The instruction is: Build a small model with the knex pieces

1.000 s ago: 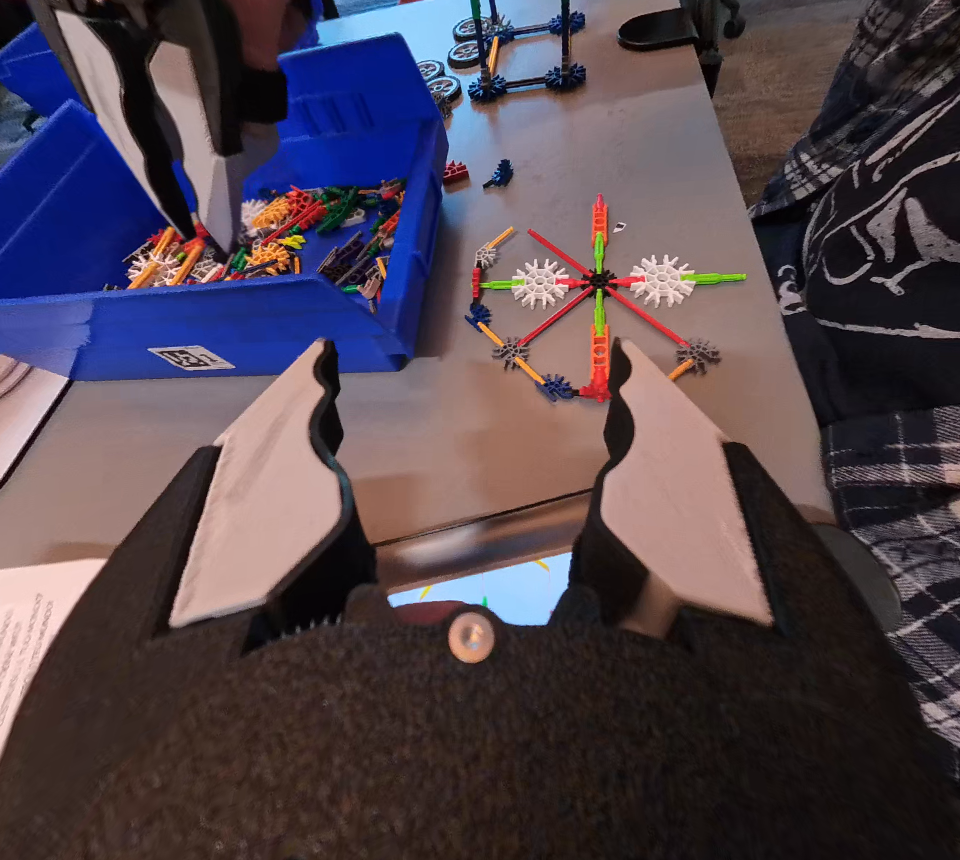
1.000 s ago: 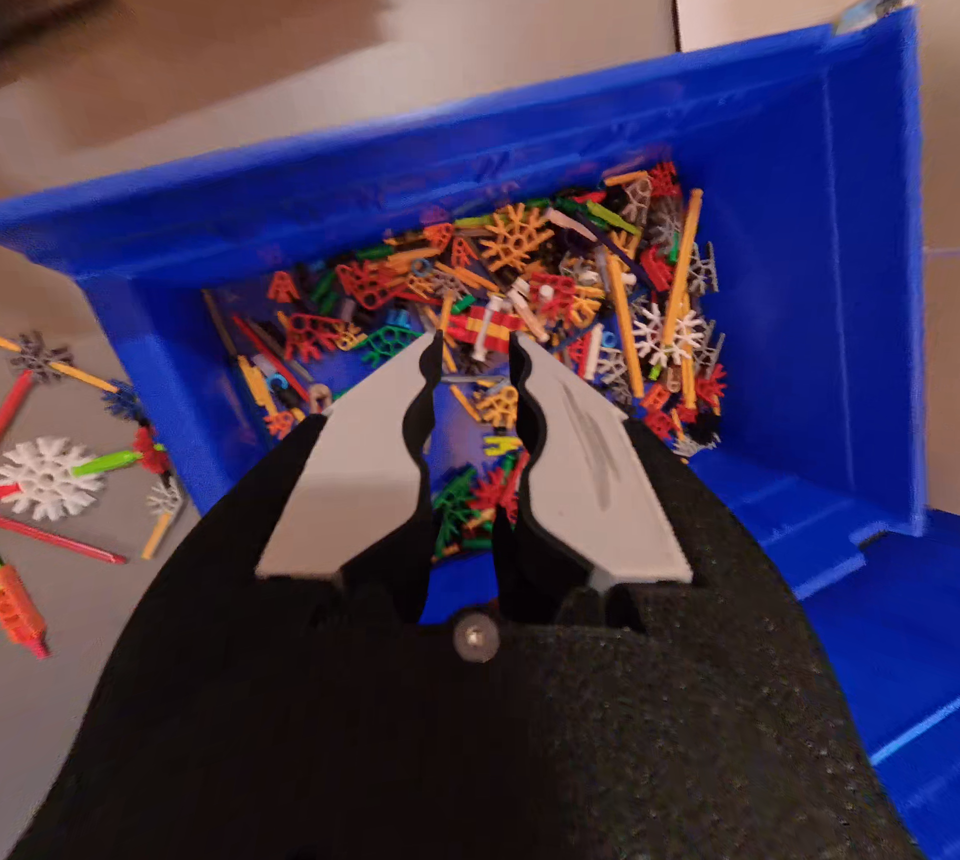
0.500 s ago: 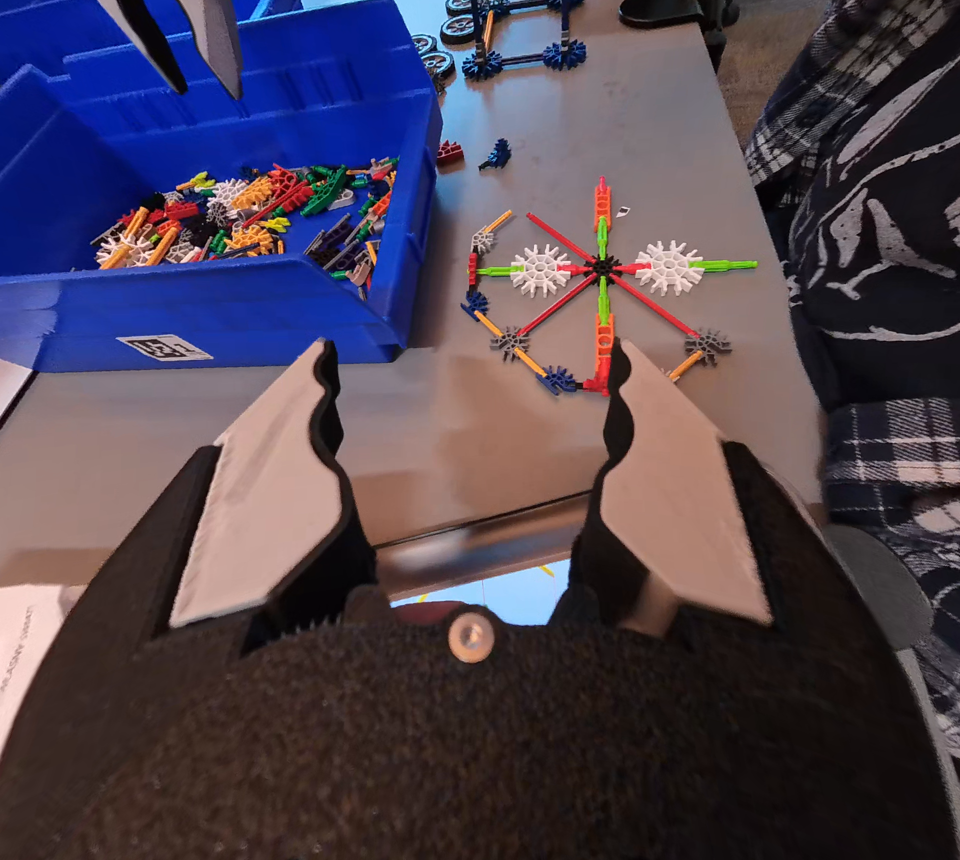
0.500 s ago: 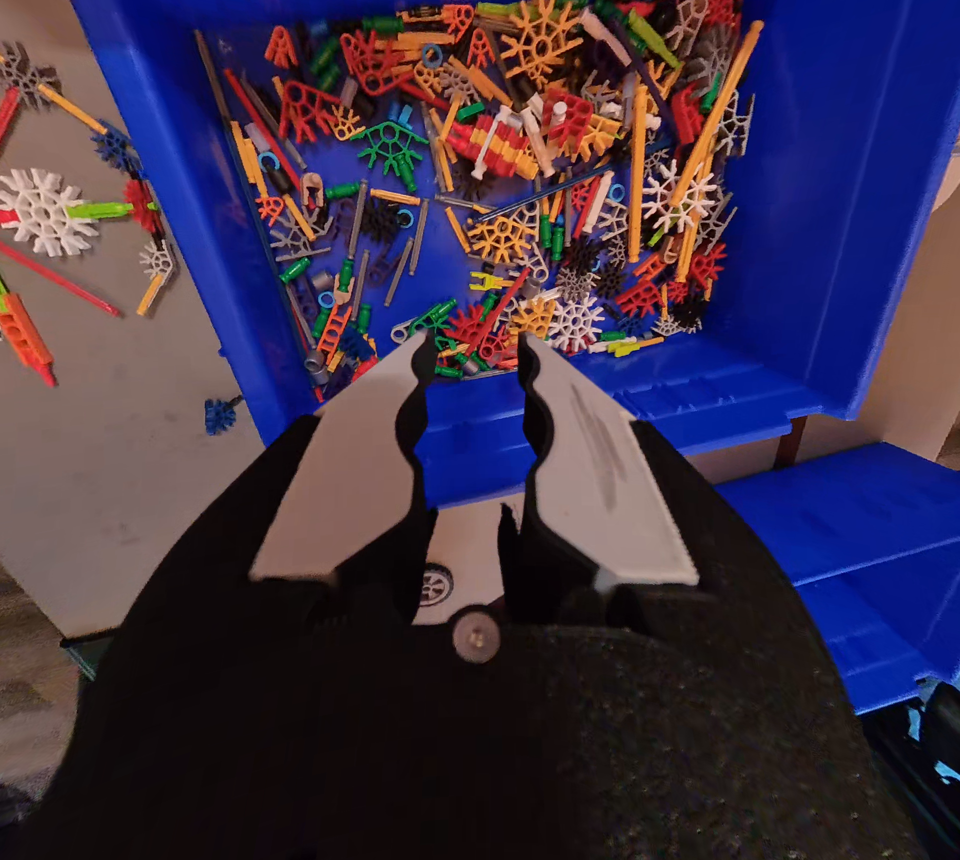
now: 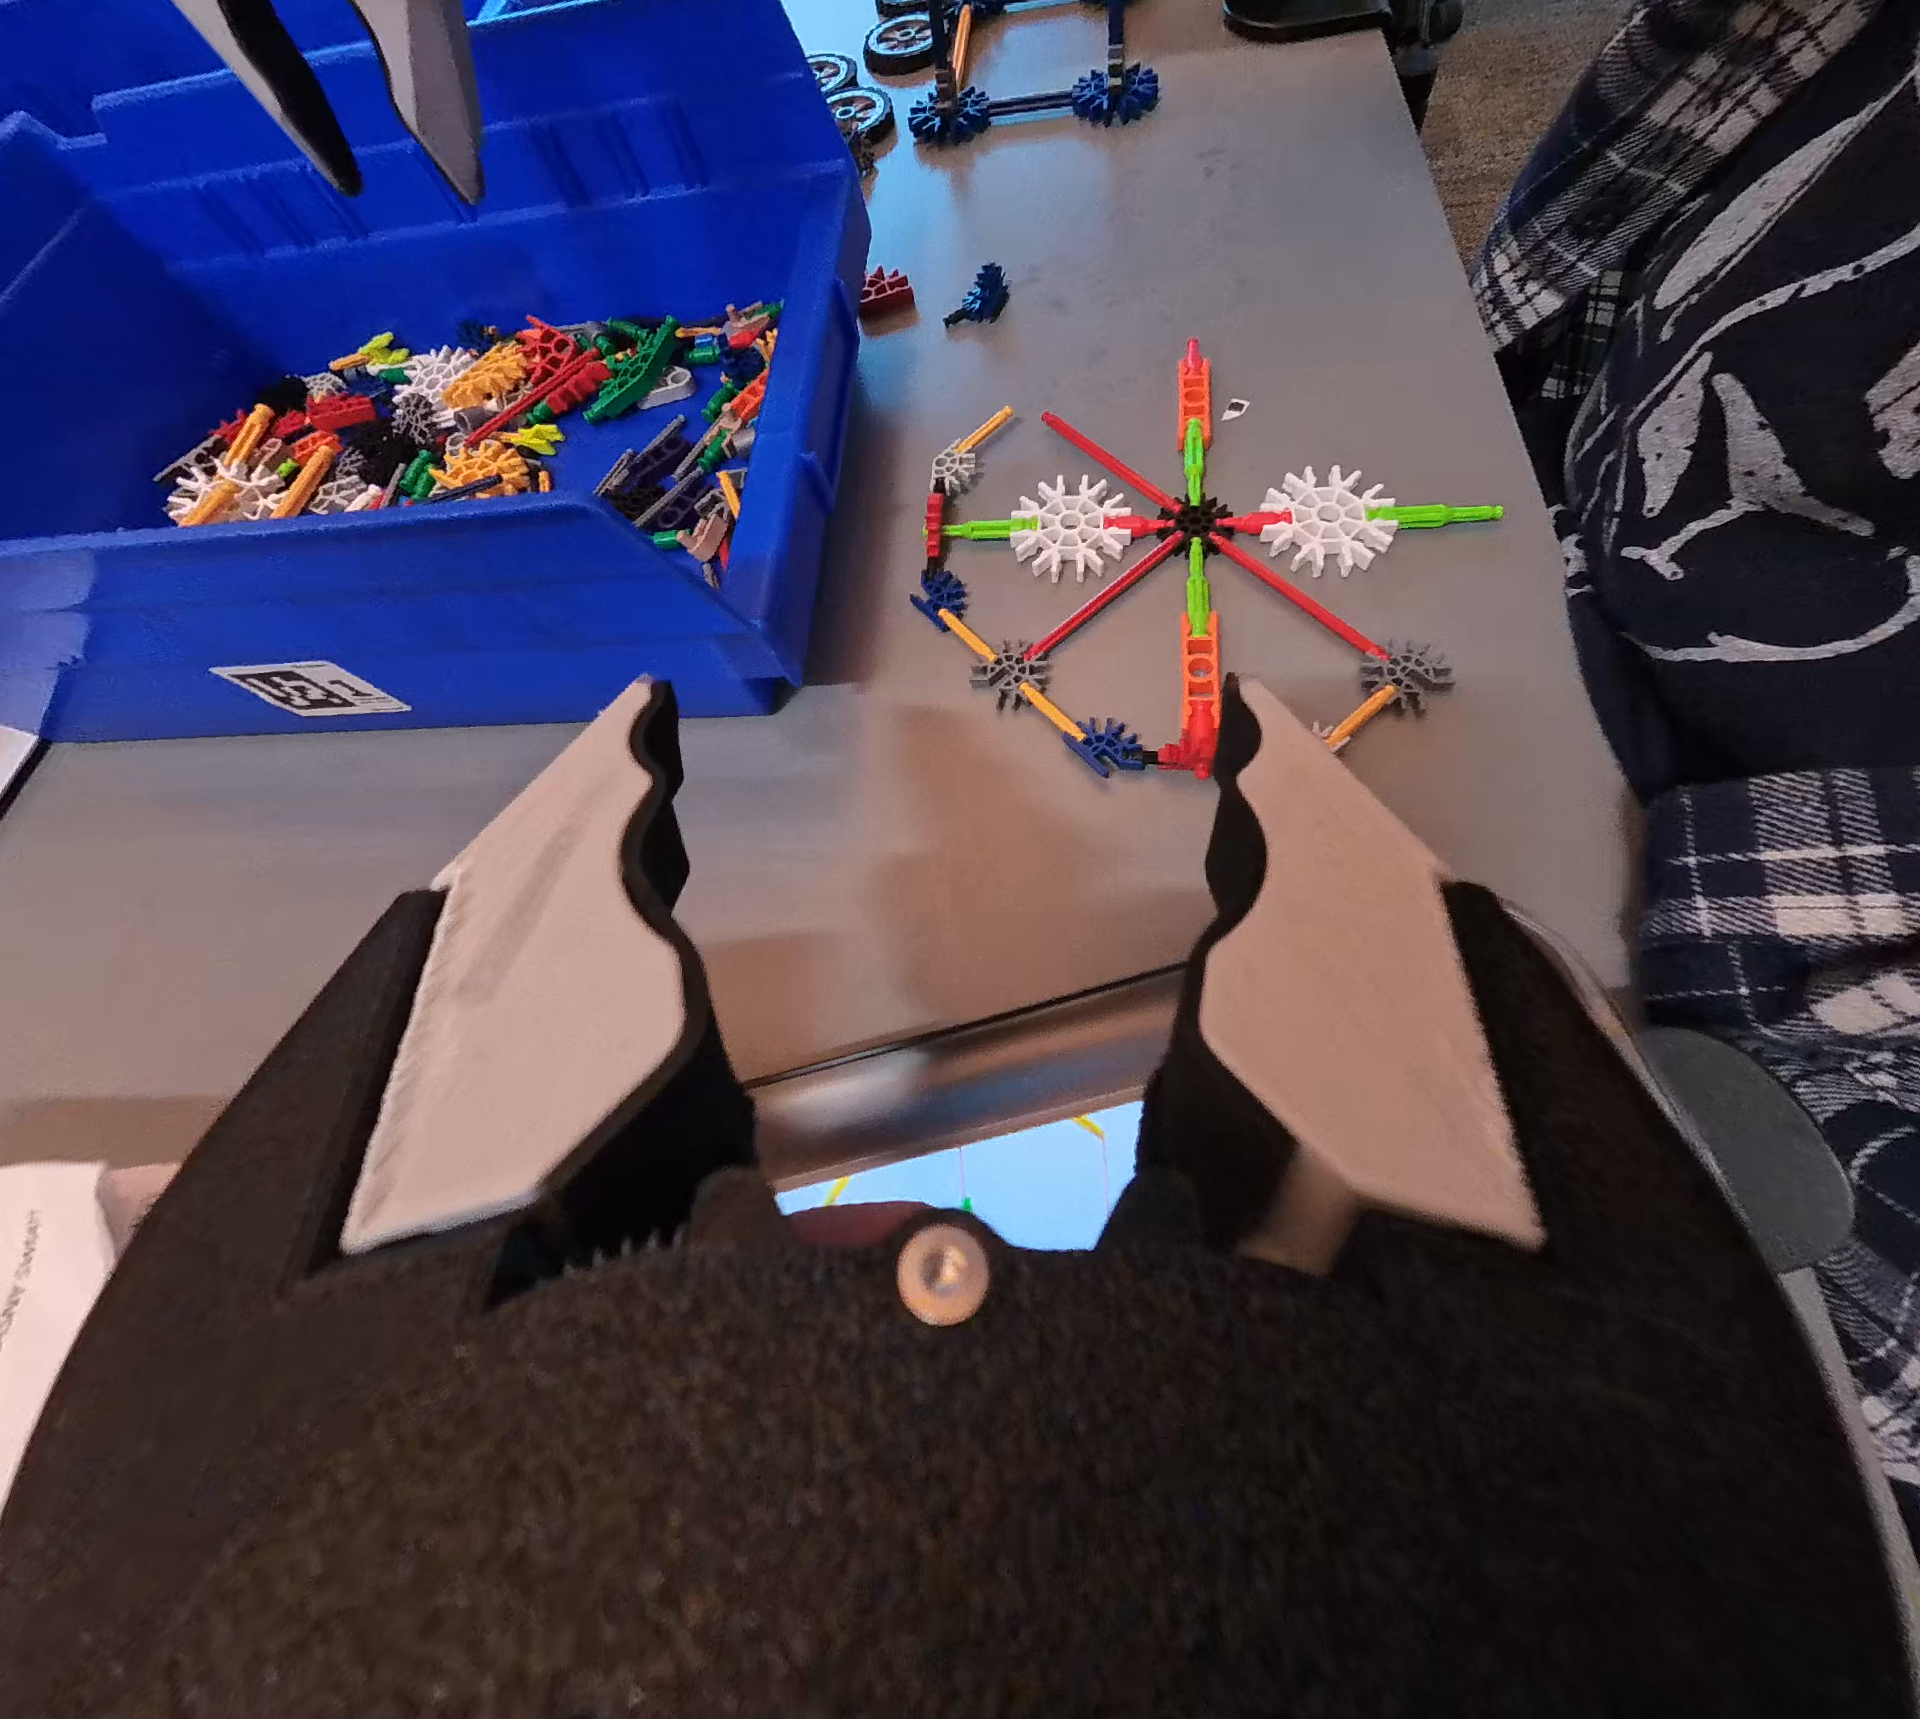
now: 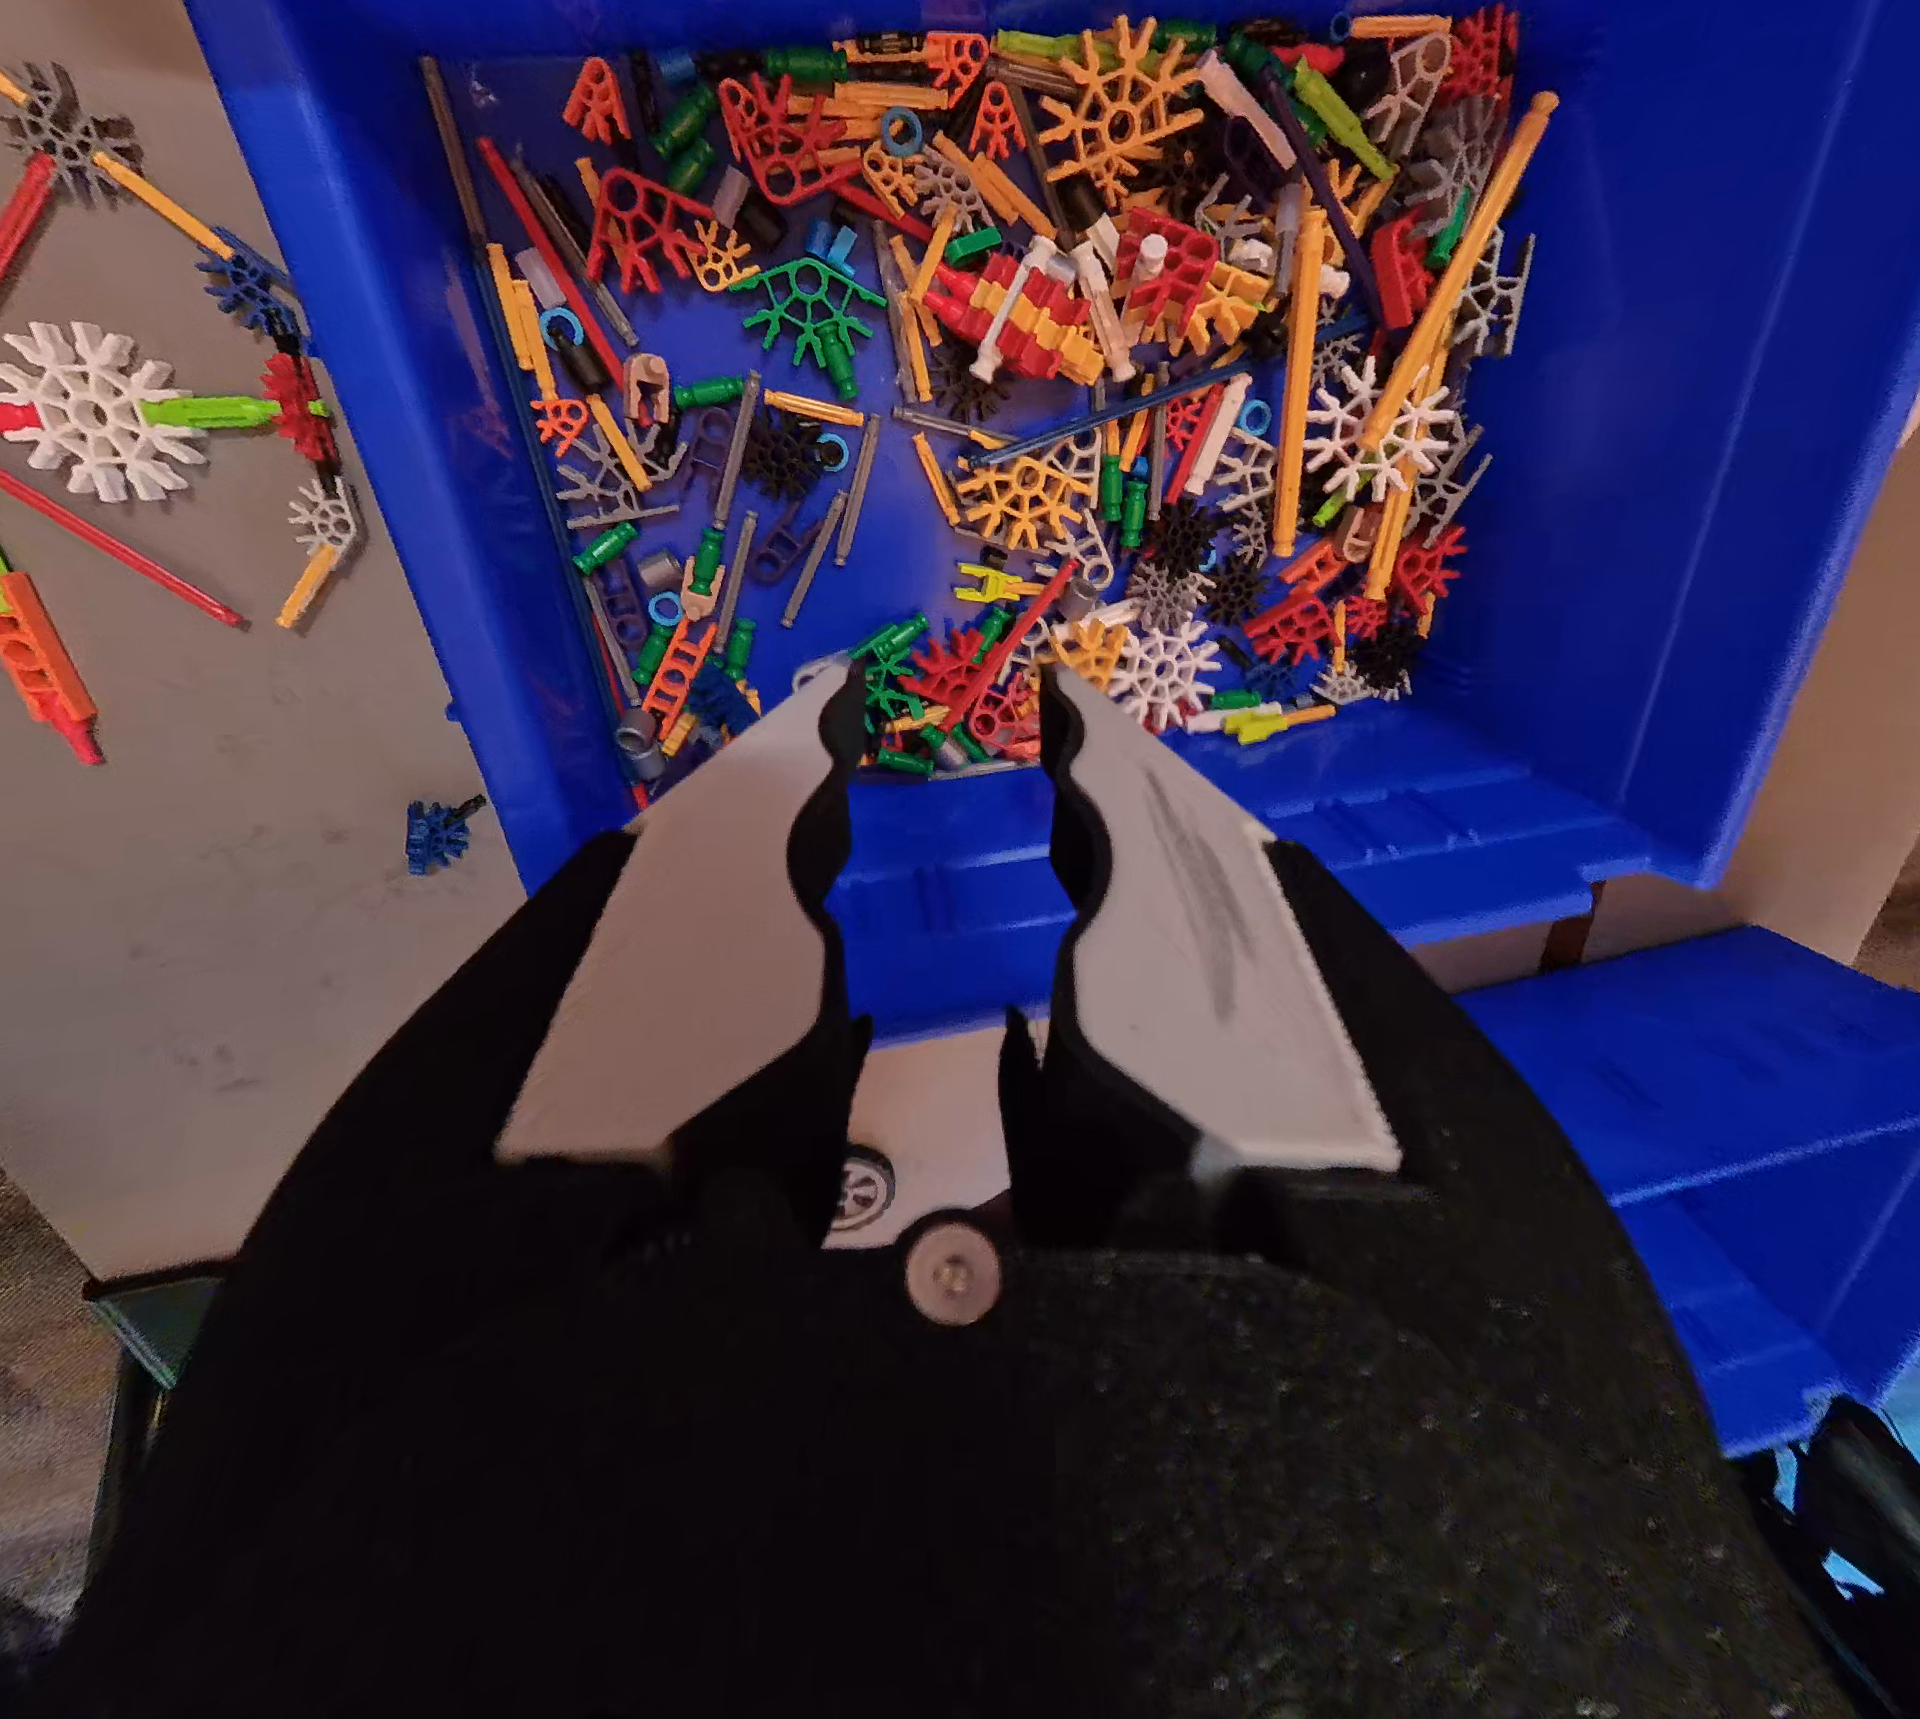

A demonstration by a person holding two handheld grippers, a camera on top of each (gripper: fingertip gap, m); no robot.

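both grippers empty, one over the parts bin, one near the flat wheel build

the right gripper (image 6: 945, 698) hangs above the blue bin (image 6: 1714, 319) of mixed plastic rods and connectors (image 6: 1039, 381), jaws narrowly parted with nothing between them and clear of the pile. the left gripper (image 5: 940, 713) sits low over the grey table (image 5: 1247, 235) near its front edge, jaws spread wide and empty, its right tip just beside the red end of the flat spoked assembly (image 5: 1195, 521). that assembly has 2 white snowflake connectors (image 5: 1328, 519) and only part of its outer ring joined. a loose blue connector (image 5: 982, 293) lies beside the bin, and a wheeled frame (image 5: 1029, 48) stands farther back.
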